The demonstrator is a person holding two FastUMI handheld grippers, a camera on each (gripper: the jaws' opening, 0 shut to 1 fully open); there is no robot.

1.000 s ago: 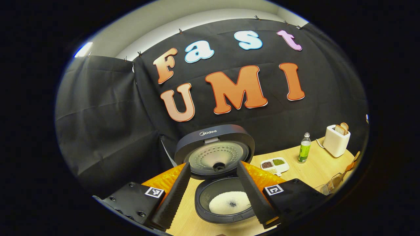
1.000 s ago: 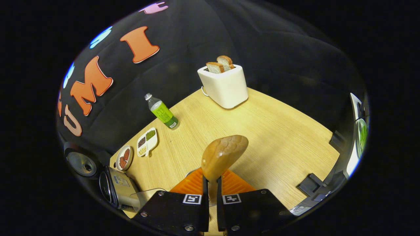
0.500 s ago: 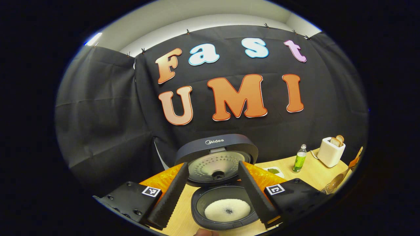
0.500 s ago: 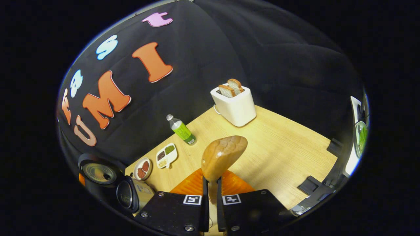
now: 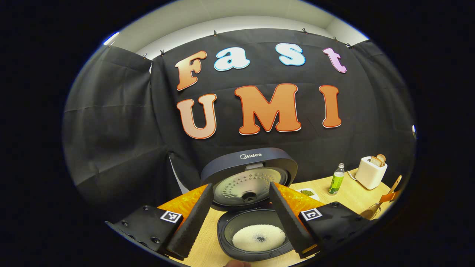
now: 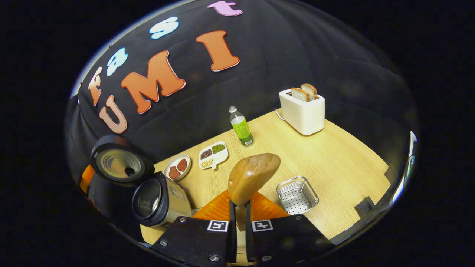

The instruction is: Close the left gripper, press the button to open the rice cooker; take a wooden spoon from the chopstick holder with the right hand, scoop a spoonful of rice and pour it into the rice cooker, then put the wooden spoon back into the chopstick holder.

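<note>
The rice cooker [image 5: 256, 207] stands wide open on the wooden table [image 6: 334, 155], lid tipped back against the booth wall, and there is a round mound of white rice [image 5: 258, 237] lying in the dark inner pot. The left gripper [image 5: 241, 218] hangs just above the pot's near rim with its fingers spread well apart, nothing between them, the pot showing in the gap. Over on the right, the right gripper [image 6: 237, 218] has its fingers pinched tight on the handle of the wooden spoon [image 6: 252, 178], bowl end sticking up and forward. Just right of the spoon sits the chopstick holder [image 6: 297, 195], a small perforated metal basket, resting on the table. Farther back there is a green bottle [image 6: 241, 127], a white toaster [image 6: 302, 111] with two slices of bread poking out, a divided white dish [image 6: 212, 154] and a small round dish [image 6: 177, 168] beside it.
</note>
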